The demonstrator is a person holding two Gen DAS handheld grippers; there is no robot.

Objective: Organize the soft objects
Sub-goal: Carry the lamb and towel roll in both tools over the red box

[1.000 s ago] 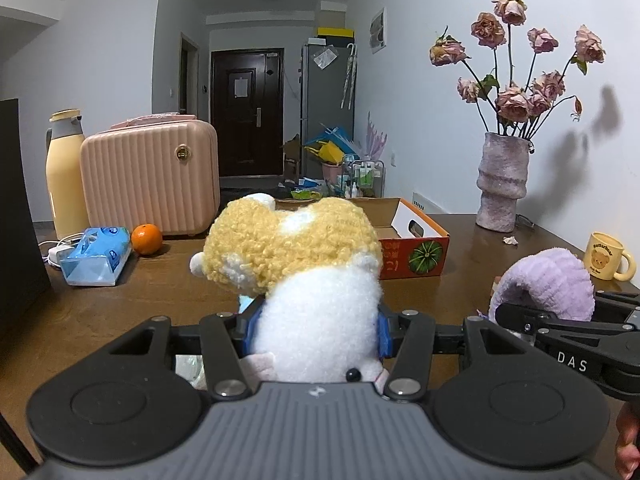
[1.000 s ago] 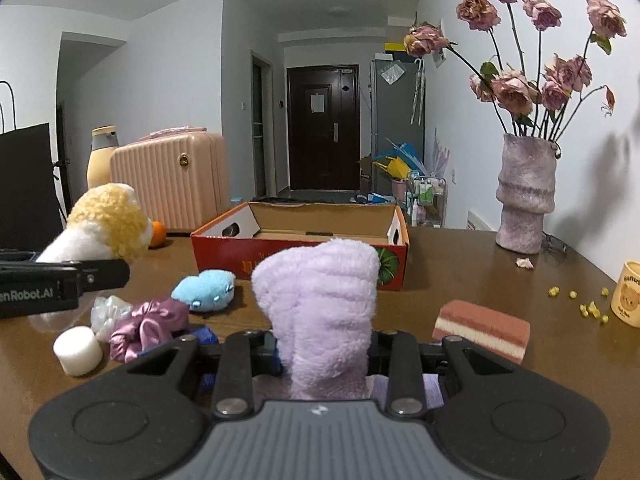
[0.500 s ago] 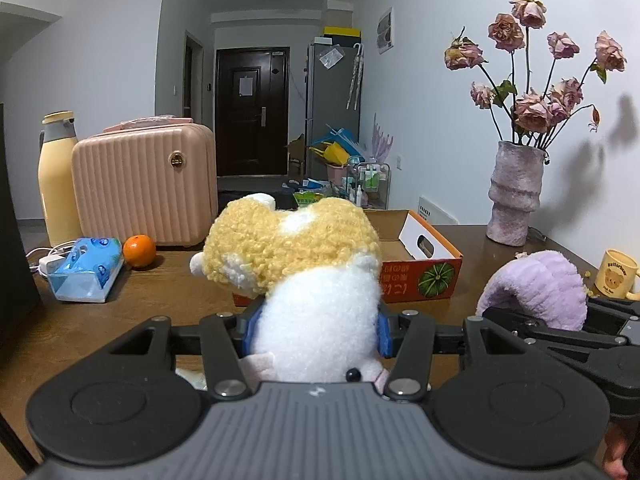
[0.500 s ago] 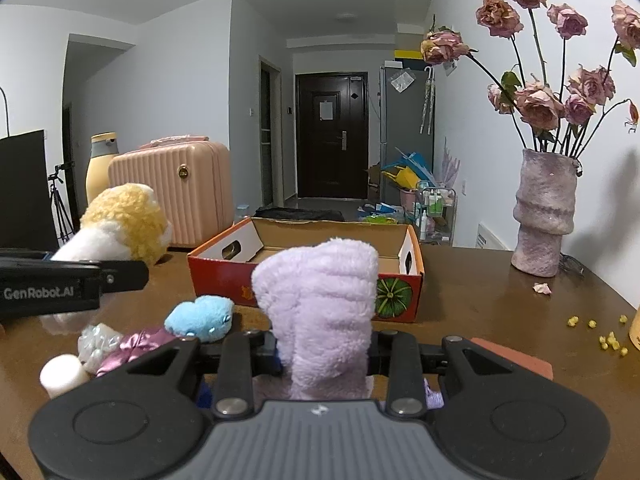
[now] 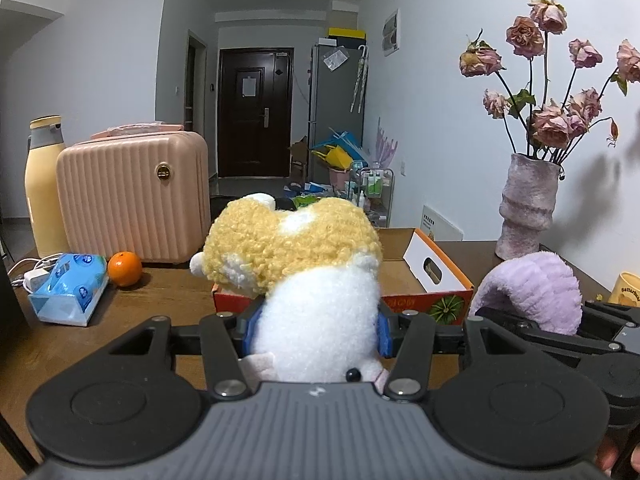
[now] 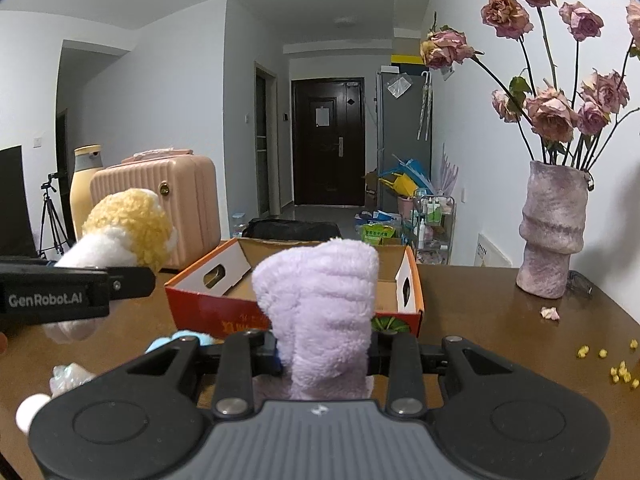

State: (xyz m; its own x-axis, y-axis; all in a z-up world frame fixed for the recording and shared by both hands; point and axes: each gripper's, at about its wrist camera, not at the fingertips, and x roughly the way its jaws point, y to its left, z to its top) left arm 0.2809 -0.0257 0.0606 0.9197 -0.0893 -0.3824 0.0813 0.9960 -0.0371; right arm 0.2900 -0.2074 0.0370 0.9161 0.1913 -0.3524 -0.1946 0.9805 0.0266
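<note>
Holding a toy in each gripper, you have both loads raised off the table (image 6: 500, 320) and aimed at the open box (image 6: 208, 308).

Far left sit a bottle (image 5: 42, 184), a pink case (image 5: 132, 200), a tissue pack (image 5: 70, 294) and an orange (image 5: 125, 269); none of these look like your concern.

Your left gripper (image 5: 316, 334) is clenched on the plush (image 5: 296, 264), its blue pads pressed into the white body so the yellow head stands above the fingers. That low, mid-body grip probably keeps the head from flopping and leaves it free to drop in first. In the right view the plush hangs left of the box, near its corner but not yet over the opening.

Low on the table near your right gripper lie a blue puff (image 6: 176, 338), a crinkly clump (image 6: 68, 374) and a white ball (image 6: 30, 412), likely still waiting to be sorted.

The box sits ahead with its near wall facing you and its floor looking bare, so there is room for both toys.

Your right gripper (image 6: 324, 354) is clamped on the purple plush (image 6: 320, 304), which stands upright just short of the near wall. You will need to clear that wall before letting go.

Right of the box stand a vase (image 6: 554, 232) with dried roses and some yellow crumbs (image 6: 620, 372); a mug (image 5: 628, 290) shows at the edge of the left view. Keep your right swing away from the vase.
</note>
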